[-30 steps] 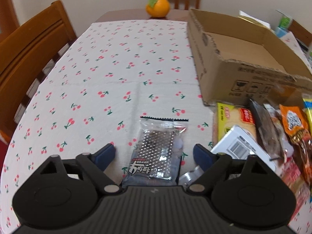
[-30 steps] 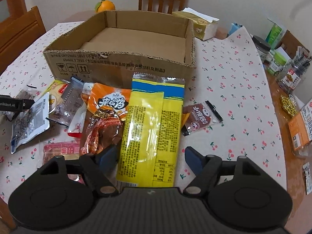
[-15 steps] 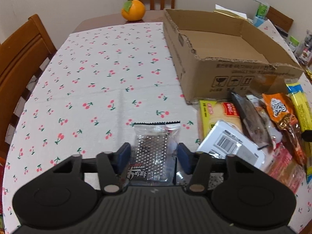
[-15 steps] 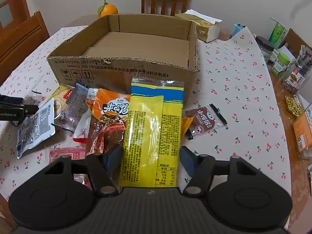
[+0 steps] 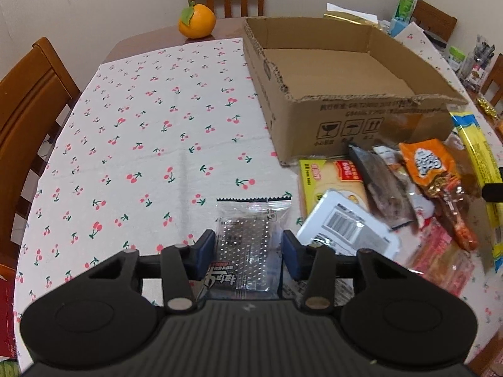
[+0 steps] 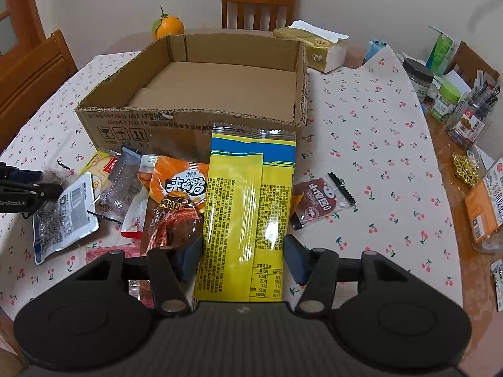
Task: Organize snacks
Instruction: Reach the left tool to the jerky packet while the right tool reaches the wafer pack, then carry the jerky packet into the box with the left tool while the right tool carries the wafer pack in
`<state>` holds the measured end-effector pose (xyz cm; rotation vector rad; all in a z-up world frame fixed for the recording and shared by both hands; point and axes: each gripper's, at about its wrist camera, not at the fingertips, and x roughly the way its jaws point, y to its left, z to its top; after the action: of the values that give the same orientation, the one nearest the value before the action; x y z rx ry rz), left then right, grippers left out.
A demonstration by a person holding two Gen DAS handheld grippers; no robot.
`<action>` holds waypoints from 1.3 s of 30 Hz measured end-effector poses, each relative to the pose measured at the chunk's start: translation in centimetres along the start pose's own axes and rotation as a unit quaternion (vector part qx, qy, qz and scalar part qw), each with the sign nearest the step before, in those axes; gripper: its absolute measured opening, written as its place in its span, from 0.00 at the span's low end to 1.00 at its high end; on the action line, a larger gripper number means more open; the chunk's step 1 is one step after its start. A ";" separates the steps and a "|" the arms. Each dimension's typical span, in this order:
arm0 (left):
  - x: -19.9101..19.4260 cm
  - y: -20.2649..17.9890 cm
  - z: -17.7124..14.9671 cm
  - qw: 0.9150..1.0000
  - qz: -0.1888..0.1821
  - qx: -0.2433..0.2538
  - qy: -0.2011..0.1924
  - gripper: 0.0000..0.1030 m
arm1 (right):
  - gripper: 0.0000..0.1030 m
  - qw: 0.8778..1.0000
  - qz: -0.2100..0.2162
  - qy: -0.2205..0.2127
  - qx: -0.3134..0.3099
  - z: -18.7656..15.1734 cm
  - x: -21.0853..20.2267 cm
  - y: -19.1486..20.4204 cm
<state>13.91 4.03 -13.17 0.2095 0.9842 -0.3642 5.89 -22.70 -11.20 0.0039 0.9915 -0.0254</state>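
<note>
My left gripper [image 5: 248, 251] is shut on a clear packet of dark snack [image 5: 248, 245] and holds it above the cherry tablecloth [image 5: 151, 144]. My right gripper [image 6: 242, 254] is shut on a long yellow packet [image 6: 248, 207] and holds it in front of the empty cardboard box [image 6: 201, 122]. The box also shows in the left wrist view [image 5: 355, 132]. A pile of snack packets lies before the box: an orange packet [image 6: 182, 185], a white barcode pouch [image 6: 66, 216], a small brown packet [image 6: 320, 201].
An orange fruit [image 5: 196, 22] sits at the table's far edge. A tissue box [image 6: 317, 50] stands behind the cardboard box. Jars and cartons [image 6: 446, 94] crowd the right side. Wooden chairs [image 5: 28, 103] stand around the table.
Both grippers have closed on their packets. Both have risen, so the box looks lower and more open in each view.
</note>
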 end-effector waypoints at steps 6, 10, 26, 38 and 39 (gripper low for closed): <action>-2.8 -0.7 0.8 1.000 -0.009 0.013 -0.004 0.43 | 0.59 1.000 -0.008 0.011 -0.007 0.6 -1.6 -0.2; -4.8 -1.2 1.8 1.000 -0.019 0.016 -0.013 0.43 | 0.59 1.000 -0.008 0.014 -0.007 1.0 -3.1 -0.6; -5.5 -3.4 11.4 0.989 -0.093 0.074 -0.085 0.43 | 0.59 1.000 0.001 -0.015 0.015 8.1 -4.6 0.0; 0.7 -4.7 18.4 0.994 -0.059 0.024 -0.088 0.44 | 0.59 0.999 0.031 -0.029 0.000 12.6 -2.6 -1.0; 1.1 -4.6 18.7 0.994 -0.054 0.021 -0.088 0.44 | 0.59 0.999 0.033 -0.030 -0.003 12.9 -2.4 -1.1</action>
<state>27.09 -6.66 -4.01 0.1598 0.8156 -0.4938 15.33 -23.94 -2.19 0.0307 0.9303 0.0370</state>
